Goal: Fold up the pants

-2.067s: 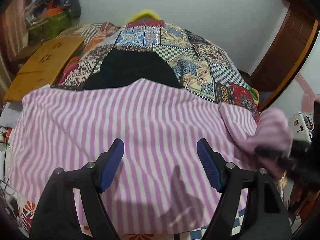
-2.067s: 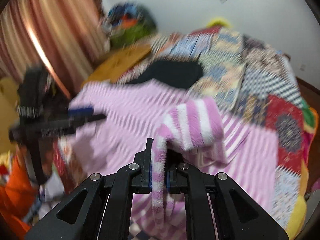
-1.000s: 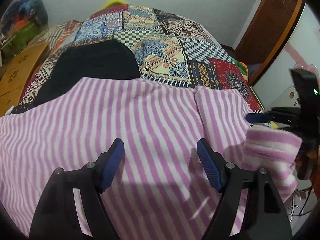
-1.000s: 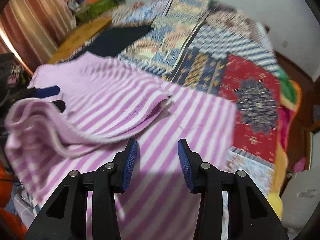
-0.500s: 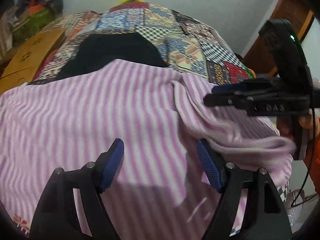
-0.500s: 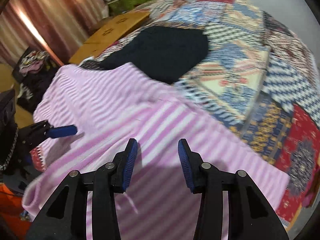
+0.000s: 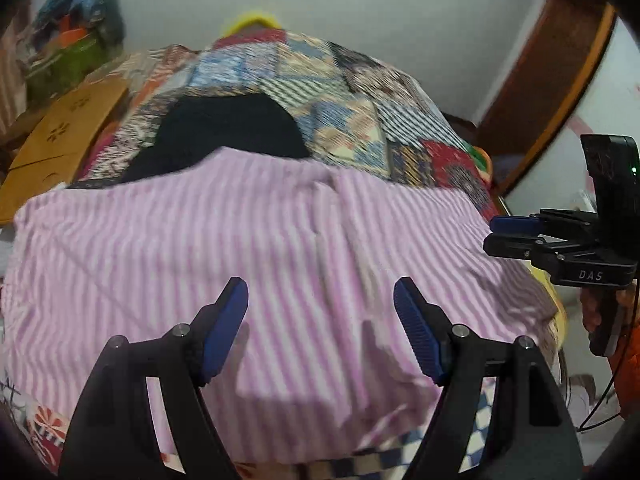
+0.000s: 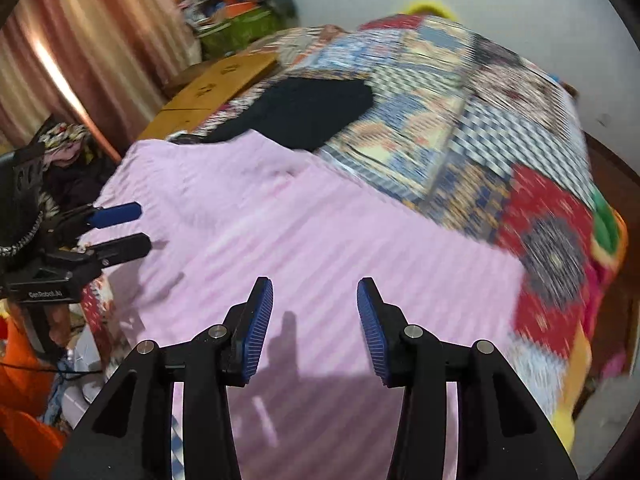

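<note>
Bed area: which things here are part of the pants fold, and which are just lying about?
Part of the job:
- pink striped pants, spread flat on the patchwork quilt
- left tongs, open, empty
- right tongs, open, empty

Lying about:
- black garment behind the pants
- wooden board at the bed's left edge
- green bag of clothes by the wall
- striped curtain

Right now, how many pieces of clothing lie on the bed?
2: the striped pink pants spread at the near edge, and a black garment behind them, partly under their far edge. Others may be hidden.
</note>
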Demonstrator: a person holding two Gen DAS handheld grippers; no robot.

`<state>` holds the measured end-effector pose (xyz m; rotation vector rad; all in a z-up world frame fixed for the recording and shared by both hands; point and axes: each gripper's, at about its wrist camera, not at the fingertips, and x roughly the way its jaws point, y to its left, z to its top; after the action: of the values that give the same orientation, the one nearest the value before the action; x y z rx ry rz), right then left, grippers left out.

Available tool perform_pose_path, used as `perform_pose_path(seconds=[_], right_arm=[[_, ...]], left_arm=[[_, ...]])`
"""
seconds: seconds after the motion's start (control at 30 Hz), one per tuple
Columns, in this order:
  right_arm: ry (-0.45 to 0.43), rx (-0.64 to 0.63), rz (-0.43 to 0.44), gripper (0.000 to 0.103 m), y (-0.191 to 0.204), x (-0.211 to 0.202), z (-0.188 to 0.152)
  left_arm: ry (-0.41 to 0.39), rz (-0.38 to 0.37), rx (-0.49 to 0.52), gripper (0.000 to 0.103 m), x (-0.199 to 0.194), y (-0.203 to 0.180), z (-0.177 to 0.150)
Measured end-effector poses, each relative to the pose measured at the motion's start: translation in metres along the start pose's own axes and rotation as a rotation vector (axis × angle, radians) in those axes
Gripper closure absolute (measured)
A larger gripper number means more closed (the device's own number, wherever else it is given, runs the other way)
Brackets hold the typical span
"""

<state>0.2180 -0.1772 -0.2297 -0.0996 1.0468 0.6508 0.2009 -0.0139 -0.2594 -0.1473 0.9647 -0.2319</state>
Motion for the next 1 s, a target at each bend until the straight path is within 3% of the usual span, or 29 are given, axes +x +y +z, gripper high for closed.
perform_pose_path(seconds=[0.2,0.27,0.43,0.6,0.77,1.0], right_arm=[[0.02,0.085,-0.032,0.06,-0.011,-0.006,-0.06],[-0.003,0.113,-0.029,0.058,-0.013,-0.012,-0.069],[-0.026,0.115,-0.053,0.058,-0.008,-0.019,-0.075],[-0.041,0.111,-0.078,0.054,-0.009,-0.03,-0.078],[-0.101,0.159,-0.112,0.05,-0.02,-0.051,-0.081],[-0.171,0.222,-0.159,0.05,-0.034,-0.072,-0.078]], left_arm=[[0.089,0.052,0.07,0.027,0.031,-0.026,-0.026],[0.068,0.056,0.058,0.024,0.032,-0.023,-0.033],[0.075,0.07,0.041,0.023,0.028,-0.019,-0.036],[0.033,0.138,0.072,0.023,0.0,-0.015,-0.038],[-0.021,0.2,-0.055,0.023,-0.043,0.035,-0.043],[-0.042,0.312,-0.345,0.023,-0.086,0.133,-0.078]])
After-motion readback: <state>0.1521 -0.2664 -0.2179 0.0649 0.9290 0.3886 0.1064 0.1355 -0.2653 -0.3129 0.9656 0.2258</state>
